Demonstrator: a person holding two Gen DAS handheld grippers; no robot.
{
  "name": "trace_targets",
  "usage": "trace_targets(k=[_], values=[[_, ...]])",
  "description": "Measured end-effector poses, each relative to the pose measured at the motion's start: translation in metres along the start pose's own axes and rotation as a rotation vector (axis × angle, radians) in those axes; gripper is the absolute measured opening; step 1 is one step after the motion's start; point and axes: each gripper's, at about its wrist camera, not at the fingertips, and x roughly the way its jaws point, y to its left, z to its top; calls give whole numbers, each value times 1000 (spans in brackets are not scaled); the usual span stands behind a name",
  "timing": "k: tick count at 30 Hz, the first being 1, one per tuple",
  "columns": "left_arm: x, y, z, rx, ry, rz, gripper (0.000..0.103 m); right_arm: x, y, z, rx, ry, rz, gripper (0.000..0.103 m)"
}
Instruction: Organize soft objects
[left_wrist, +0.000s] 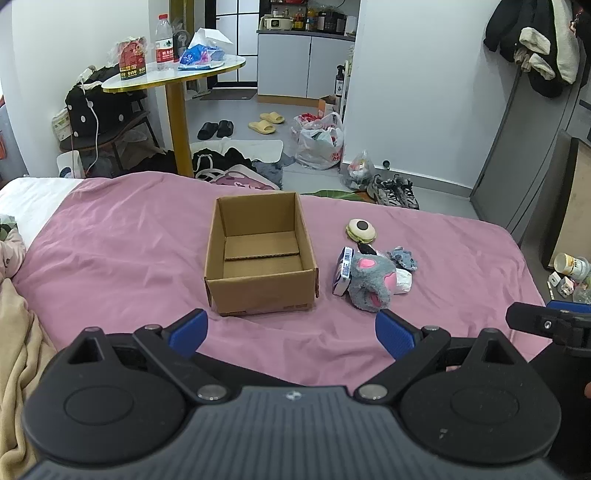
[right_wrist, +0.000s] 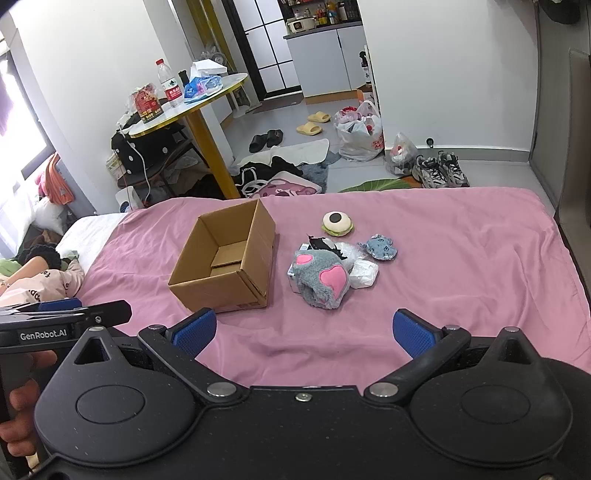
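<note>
An empty open cardboard box (left_wrist: 260, 254) (right_wrist: 226, 258) stands on the pink bedsheet (left_wrist: 129, 236) (right_wrist: 461, 251). Right of it lies a heap: a grey plush paw with pink pads (left_wrist: 371, 282) (right_wrist: 322, 282), a round eye-shaped plush (left_wrist: 361, 230) (right_wrist: 337, 223), a small blue-grey plush (left_wrist: 403, 257) (right_wrist: 382, 247), a white crumpled bag (right_wrist: 364, 274) and a blue-and-white packet (left_wrist: 343, 271). My left gripper (left_wrist: 291, 332) hovers open in front of the box. My right gripper (right_wrist: 304, 330) hovers open in front of the heap. Neither holds anything.
Past the bed's far edge stand a round table with a yellow leg (left_wrist: 177, 122) (right_wrist: 212, 144), clothes, slippers, plastic bags and sneakers (left_wrist: 395, 190) on the floor. A person lies at the left (right_wrist: 40, 280). A beige blanket (left_wrist: 18, 332) covers the near left.
</note>
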Motion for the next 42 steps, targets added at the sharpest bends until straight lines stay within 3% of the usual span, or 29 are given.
trace_targets(k=[23,38,42], values=[[66,-21,19,-9,39,-87,96,49,-40,11,179,29,-2,103],[111,-43,31,-35,93,-104,94,84,-70,15,259,51,35,102],[123,-47,33,-41,106,-112,86,94,-79,16,296,42,33,102]])
